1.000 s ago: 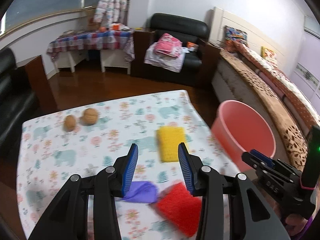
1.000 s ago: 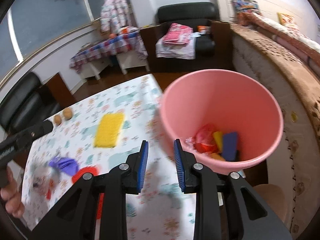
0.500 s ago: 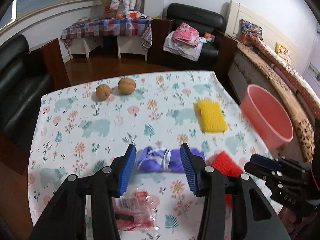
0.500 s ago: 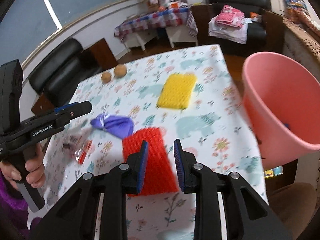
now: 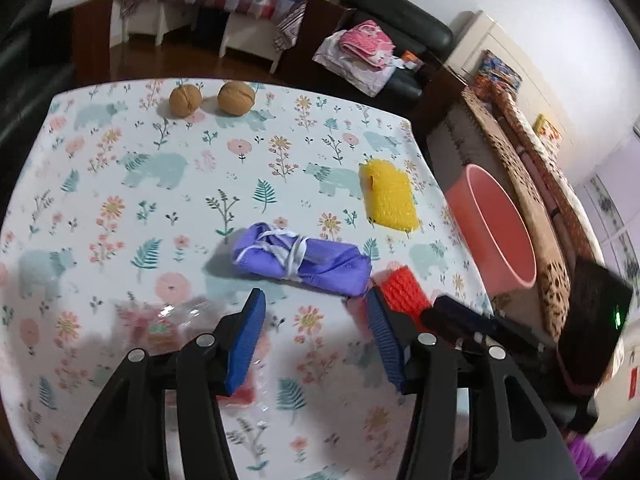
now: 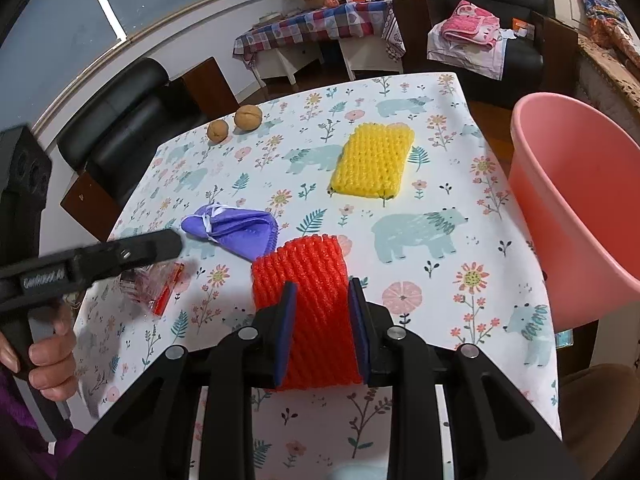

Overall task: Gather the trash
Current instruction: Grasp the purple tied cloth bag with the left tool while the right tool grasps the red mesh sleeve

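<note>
While its jaws are opening with nothing between them, the left gripper [image 5: 316, 334] hovers behind a crumpled purple bag [image 5: 304, 258]; the right gripper [image 6: 322, 328] straddles ribbed red foam netting [image 6: 308, 280], grip uncertain.

Both fisheye views ride just behind their tongs, angled steeply down and close over the table [image 5: 168, 168]. The left view faces the purple bundle [image 5: 304, 260]; the right looks over the red foam net [image 6: 308, 280]. Both share the yellow net [image 5: 390, 200], the two walnuts and the pink bin [image 6: 568, 208].
</note>
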`<state>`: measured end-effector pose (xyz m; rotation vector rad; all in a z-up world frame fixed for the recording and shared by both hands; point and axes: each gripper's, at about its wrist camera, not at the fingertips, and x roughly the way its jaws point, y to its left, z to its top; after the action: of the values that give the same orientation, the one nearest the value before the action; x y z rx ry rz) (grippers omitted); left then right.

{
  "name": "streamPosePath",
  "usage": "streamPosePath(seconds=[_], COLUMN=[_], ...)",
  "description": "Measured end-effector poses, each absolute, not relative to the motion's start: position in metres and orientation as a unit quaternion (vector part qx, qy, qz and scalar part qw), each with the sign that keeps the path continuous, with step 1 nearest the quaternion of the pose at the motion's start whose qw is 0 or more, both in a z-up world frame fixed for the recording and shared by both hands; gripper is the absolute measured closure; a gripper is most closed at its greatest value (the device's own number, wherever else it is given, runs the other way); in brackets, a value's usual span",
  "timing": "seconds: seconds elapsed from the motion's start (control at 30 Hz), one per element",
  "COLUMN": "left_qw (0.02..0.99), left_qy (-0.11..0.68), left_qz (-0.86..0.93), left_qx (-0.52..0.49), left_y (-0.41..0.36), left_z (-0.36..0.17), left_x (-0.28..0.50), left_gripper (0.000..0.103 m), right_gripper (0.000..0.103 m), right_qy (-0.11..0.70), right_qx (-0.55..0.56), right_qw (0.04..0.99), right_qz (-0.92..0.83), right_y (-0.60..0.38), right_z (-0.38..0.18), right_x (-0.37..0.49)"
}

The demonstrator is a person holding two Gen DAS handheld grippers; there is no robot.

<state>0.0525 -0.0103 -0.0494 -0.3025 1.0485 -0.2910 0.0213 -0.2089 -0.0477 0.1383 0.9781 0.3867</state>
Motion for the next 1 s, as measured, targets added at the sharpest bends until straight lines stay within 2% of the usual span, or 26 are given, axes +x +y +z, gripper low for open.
streamPosePath(seconds=[0.1,0.23,0.5,0.83,1.0], left_qw=[0.831,0.814,0.804,0.819,0.828], left_qy=[0.522,0.547,0.550,0.538,0.530], left_qz=[-0.107,-0.069,-0.025,0.016,0.007], left_qx=[-0.157,-0.183,-0.224,-0.199,-0.184], left_y=[-0.018,-0.018,-0.015,-0.032,-0.036], left_z=[-0.058,-0.070,-0.074,-0.074,-0.075], left_x=[0.065,0.081,0.108,0.133,0.133], left_gripper=[0.049,0.048,0.047,0.047,0.054], right_gripper=[0.075,0.066,0.066,0.066,0.066], right_qy=[0.467,0.467,0.472,0.475,0.474], right_qx=[0.063,0.070,0.072,0.064,0.064], right_qw=[0.863,0.862,0.859,0.859,0.860], right_qz=[0.184,0.185,0.185,0.179,0.180], right_y=[-0.208,-0.210,-0.212,-0.210,-0.209], right_z=[-0.048,-0.050,-0.055,-0.060,-0.061], right_x=[0.021,0.021,0.024,0.025,0.026])
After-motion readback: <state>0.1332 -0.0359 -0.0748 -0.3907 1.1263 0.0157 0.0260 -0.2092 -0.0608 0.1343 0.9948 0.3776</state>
